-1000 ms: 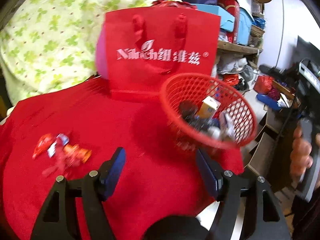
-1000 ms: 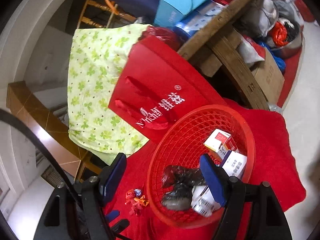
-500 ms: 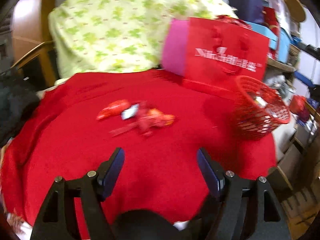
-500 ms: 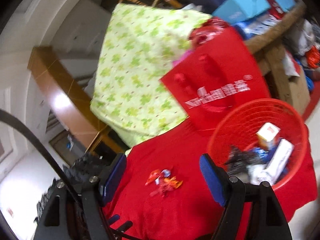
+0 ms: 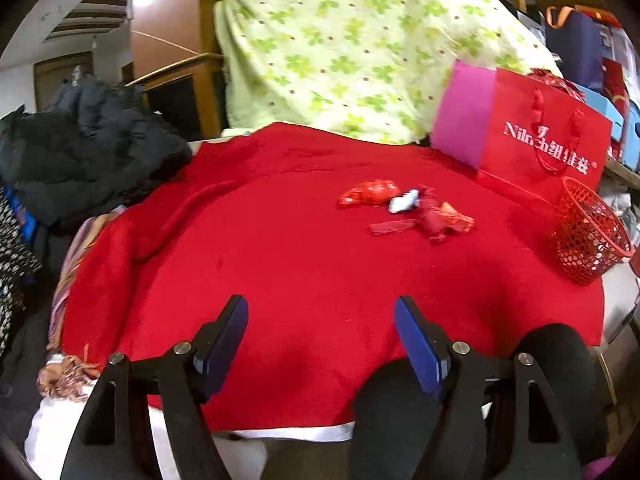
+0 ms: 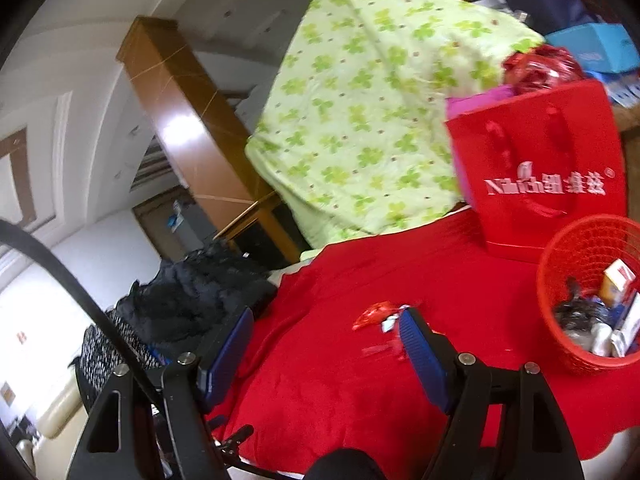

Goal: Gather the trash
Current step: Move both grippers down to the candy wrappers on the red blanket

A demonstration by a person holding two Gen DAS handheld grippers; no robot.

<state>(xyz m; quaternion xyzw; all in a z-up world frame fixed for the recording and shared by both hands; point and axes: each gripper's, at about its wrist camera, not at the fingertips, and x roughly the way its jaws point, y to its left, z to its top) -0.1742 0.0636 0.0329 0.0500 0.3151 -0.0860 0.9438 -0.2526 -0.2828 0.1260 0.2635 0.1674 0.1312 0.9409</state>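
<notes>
**Wrappers loose on the cloth, both hands empty**

The candy wrappers [image 5: 408, 210] lie clustered mid-counter on the red cloth [image 5: 280, 272], well apart from the red basket [image 5: 588, 236] at the counter's right edge. Best approach: lower the left gripper [image 5: 320, 344] over one wrapper and pinch low against the cloth. Its jaws have just been opening and hold nothing; the right gripper [image 6: 326, 350] is also wide and empty. Only the right wrist view shows the basket's contents, boxes and dark bags.

Both wrist cameras are looking forward between their own tongs, angled down over the red-covered tabletop [image 5: 280, 280], sharing the candy wrappers [image 5: 408, 208], red mesh basket [image 6: 588, 280] and red gift bag [image 6: 540, 168].
</notes>
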